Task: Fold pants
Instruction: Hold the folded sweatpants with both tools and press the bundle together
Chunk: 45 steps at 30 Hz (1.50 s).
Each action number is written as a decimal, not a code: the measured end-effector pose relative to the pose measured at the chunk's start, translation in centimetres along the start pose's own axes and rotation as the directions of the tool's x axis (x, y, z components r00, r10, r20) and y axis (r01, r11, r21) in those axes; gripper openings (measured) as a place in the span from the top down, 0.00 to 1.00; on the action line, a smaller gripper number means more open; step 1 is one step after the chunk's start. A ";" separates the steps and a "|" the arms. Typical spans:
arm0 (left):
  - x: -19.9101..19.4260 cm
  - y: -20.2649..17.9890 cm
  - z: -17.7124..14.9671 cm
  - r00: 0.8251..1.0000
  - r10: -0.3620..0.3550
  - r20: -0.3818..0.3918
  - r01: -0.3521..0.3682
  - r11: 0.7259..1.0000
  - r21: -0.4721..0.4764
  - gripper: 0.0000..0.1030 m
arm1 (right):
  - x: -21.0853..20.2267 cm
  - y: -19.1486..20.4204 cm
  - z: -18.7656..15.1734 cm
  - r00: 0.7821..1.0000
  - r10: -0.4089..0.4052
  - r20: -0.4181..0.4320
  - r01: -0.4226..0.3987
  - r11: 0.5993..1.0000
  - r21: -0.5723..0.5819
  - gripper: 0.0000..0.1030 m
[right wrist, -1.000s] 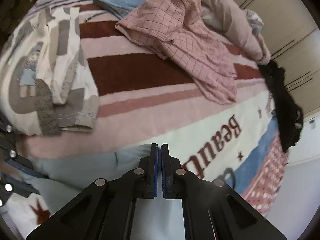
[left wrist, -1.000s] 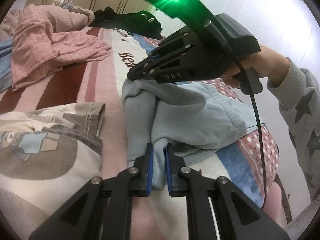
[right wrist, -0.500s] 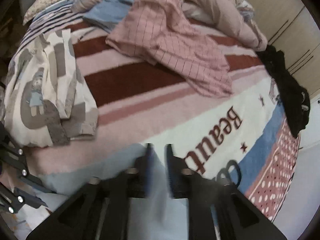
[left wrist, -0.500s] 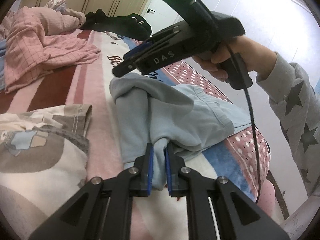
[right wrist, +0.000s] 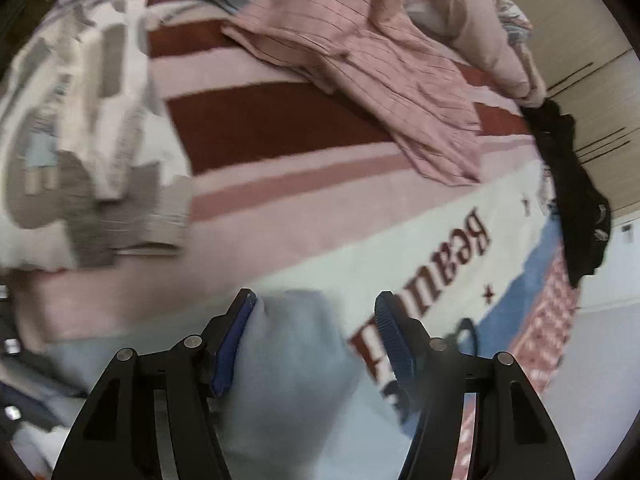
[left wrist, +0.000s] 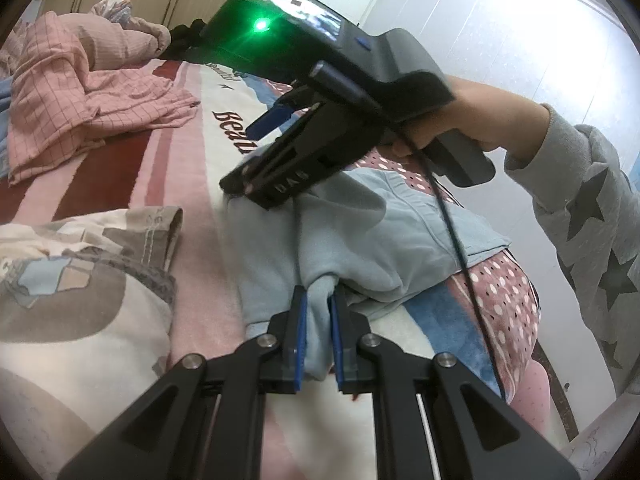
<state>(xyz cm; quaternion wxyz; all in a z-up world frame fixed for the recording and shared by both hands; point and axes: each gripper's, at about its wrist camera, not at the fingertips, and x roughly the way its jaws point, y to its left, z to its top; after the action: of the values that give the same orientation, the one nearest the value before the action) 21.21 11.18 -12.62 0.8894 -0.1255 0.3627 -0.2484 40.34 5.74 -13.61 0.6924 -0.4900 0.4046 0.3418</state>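
Light blue pants lie folded in a bundle on the bed's striped blanket. My left gripper is shut on a pinch of their near edge. My right gripper, held by a hand in a grey star sleeve, hovers over the far corner of the bundle. In the right wrist view the right gripper has its jaws opening; the pants lie between them against the left blue pad, and the right pad stands clear of the cloth.
A pink checked garment and a black garment lie further up the bed. A beige cartoon-print garment sits to the left of the pants. The striped blanket stretches between them.
The right gripper's jaws have gone from shut to wide apart, releasing the pants corner, and it dipped lower over the bundle. The left gripper has kept its grip in place.
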 end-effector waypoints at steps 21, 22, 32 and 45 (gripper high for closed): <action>0.7 0.0 -0.3 0.999 0.034 -0.026 -0.034 0.999 0.019 0.92 | -0.2 -6.3 -4.1 0.916 0.388 0.097 -0.398 0.858 0.324 0.41; 0.7 0.0 -0.3 0.999 0.036 -0.028 -0.035 0.999 0.020 0.92 | -0.2 -6.8 -4.6 0.916 0.386 0.113 -0.401 0.852 0.336 0.41; 0.6 -0.2 -0.7 0.998 0.050 -0.039 -0.049 0.999 0.023 0.92 | -1.1 -8.5 -6.8 0.832 0.471 0.294 -0.551 0.766 0.331 0.41; 0.7 -0.1 -0.7 0.998 0.042 -0.042 -0.041 0.999 0.021 0.92 | 0.5 -7.2 -3.6 0.947 0.248 0.203 -0.308 0.880 0.361 0.98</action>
<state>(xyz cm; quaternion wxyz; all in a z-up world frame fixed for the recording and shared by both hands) 21.11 10.71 -13.49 0.8877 -0.1036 0.3813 -0.2362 46.02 0.31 -11.88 0.7477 -0.2527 0.4770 0.3867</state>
